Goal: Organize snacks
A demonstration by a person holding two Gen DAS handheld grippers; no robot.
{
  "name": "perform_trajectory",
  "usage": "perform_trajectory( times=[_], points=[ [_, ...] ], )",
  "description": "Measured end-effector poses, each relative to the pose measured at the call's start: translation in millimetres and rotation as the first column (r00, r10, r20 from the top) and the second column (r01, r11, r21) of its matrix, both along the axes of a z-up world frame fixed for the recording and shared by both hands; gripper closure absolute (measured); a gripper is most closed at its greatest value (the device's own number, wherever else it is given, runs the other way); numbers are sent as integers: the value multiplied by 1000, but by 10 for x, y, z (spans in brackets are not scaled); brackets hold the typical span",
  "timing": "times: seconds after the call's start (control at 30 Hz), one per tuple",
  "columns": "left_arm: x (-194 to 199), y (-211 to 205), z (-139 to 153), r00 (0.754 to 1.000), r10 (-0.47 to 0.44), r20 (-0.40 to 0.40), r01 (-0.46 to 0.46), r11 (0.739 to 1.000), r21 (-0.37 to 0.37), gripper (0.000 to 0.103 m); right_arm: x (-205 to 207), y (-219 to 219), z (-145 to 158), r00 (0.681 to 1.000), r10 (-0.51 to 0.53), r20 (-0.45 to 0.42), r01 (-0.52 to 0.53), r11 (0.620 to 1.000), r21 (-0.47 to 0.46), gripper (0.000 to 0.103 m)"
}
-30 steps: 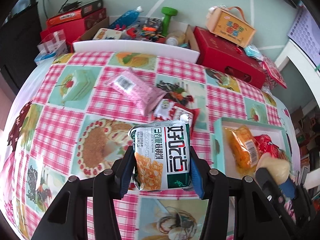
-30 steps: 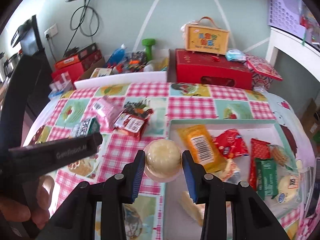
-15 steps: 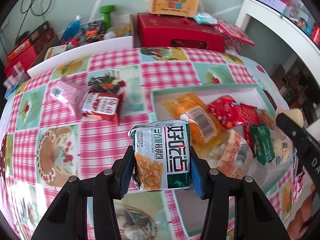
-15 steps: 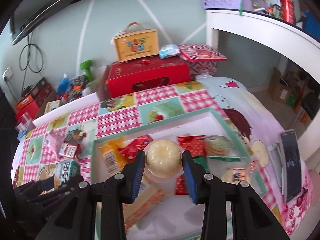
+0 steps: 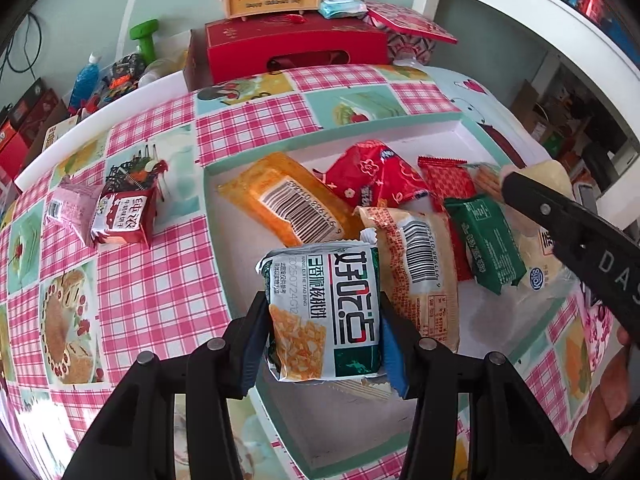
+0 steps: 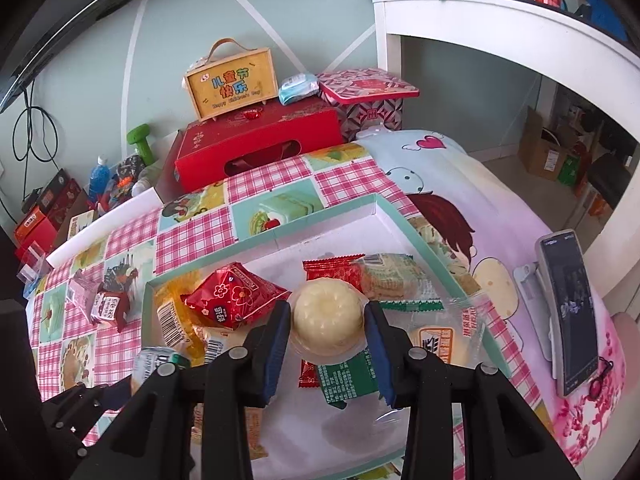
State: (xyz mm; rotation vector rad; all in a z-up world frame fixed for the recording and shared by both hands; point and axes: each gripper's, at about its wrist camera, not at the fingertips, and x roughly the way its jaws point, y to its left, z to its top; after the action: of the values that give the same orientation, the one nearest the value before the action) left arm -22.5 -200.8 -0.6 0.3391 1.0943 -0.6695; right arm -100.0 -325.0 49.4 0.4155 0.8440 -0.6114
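Note:
My left gripper (image 5: 322,320) is shut on a white and green biscuit packet (image 5: 322,312), held over the near left part of the white tray (image 5: 248,162). My right gripper (image 6: 326,326) is shut on a pale yellow jelly cup (image 6: 326,320), held above the tray's (image 6: 376,204) middle. The tray holds several snack packets: an orange one (image 5: 288,204), a red one (image 5: 372,174), a green one (image 5: 484,242). A pink packet (image 5: 64,208) and a dark red packet (image 5: 122,218) lie on the cloth left of the tray.
A red gift box (image 6: 256,148) with a yellow carry box (image 6: 232,82) on top stands behind the table. A phone (image 6: 568,312) leans at the right. A white desk (image 6: 500,28) is at the far right. Boxes and bottles (image 6: 100,178) crowd the back left.
Both grippers moved right and forward with their snacks. The left one went from over the cloth to over the tray. The right one stays above the tray's middle.

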Motion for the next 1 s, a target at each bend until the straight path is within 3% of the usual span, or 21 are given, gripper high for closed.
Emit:
perform_trajectory(
  times=[0.17,0.3,0.47,0.53,0.6,1.0],
  points=[
    [11,-3,-30,1000,2,-7,-2,1000,11,49,65,19,-108,1000,21,-21,-20,1000,22,62],
    [45,29,-8,1000,18,-9,-18,1000,8,39,105,44,-164,999,31,-36,-30,999,28,62],
    [42,46,47,1000,12,1,-12,1000,-6,37,126,57,-189,998,34,-46,-33,999,30,62],
    [36,49,64,1000,9,3,-9,1000,-9,33,132,62,-188,998,35,-48,-34,999,30,62],
    [31,55,86,1000,10,9,-10,1000,-12,23,138,65,-193,998,35,-49,-33,999,32,62],
    [240,315,207,993,116,2,-116,992,-52,23,149,73,-188,998,26,-54,-24,999,33,57]
  ],
)
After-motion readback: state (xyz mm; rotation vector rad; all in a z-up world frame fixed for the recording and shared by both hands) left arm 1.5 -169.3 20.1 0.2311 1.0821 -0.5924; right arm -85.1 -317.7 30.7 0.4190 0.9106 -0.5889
